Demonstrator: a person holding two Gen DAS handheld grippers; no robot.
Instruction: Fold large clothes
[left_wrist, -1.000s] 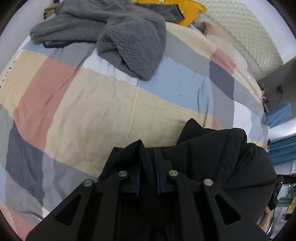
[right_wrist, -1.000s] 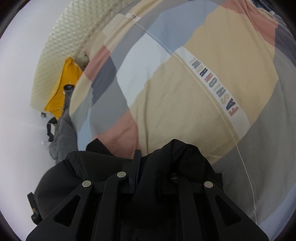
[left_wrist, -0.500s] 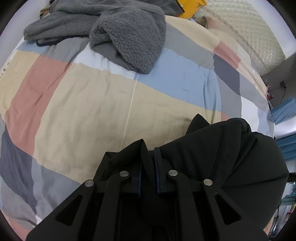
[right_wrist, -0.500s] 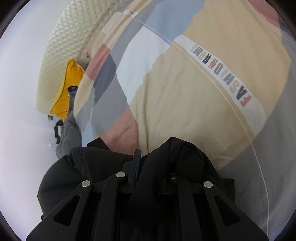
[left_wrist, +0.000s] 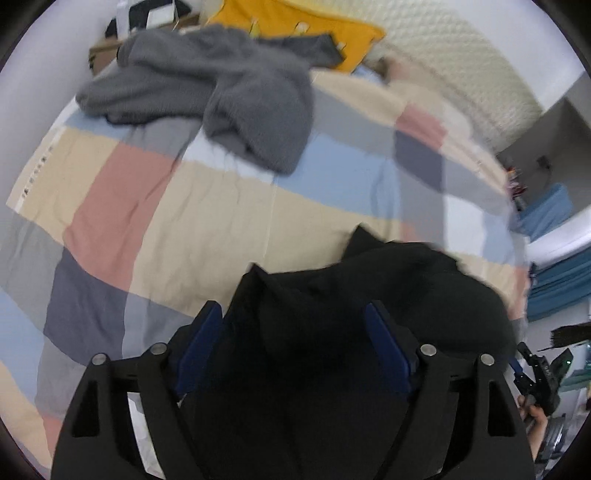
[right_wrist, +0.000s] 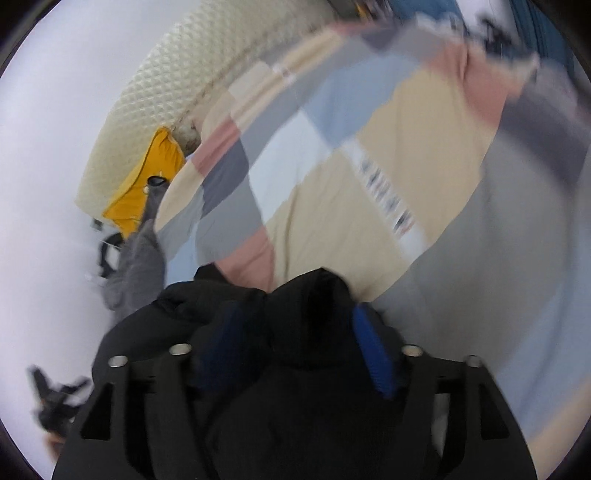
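A large black garment (left_wrist: 388, 291) lies bunched on the patchwork bedspread (left_wrist: 207, 221), right in front of both grippers. My left gripper (left_wrist: 295, 314) is open, its blue-padded fingers (left_wrist: 201, 332) spread wide with black cloth lying loose between them. My right gripper (right_wrist: 295, 314) is open too, fingers (right_wrist: 371, 347) apart, with the same black garment (right_wrist: 306, 295) heaped between them. The right wrist view is motion-blurred.
A grey fleece garment (left_wrist: 236, 99) lies crumpled at the far side of the bed, also in the right wrist view (right_wrist: 136, 266). A yellow pillow (left_wrist: 295, 26) leans on the quilted cream headboard (left_wrist: 461, 62). Blue curtains (left_wrist: 557, 284) hang beyond the bed's right edge.
Both grippers were shut on the black garment; both have now opened and let it go. Both cameras have tilted, and the right one is moving fast.
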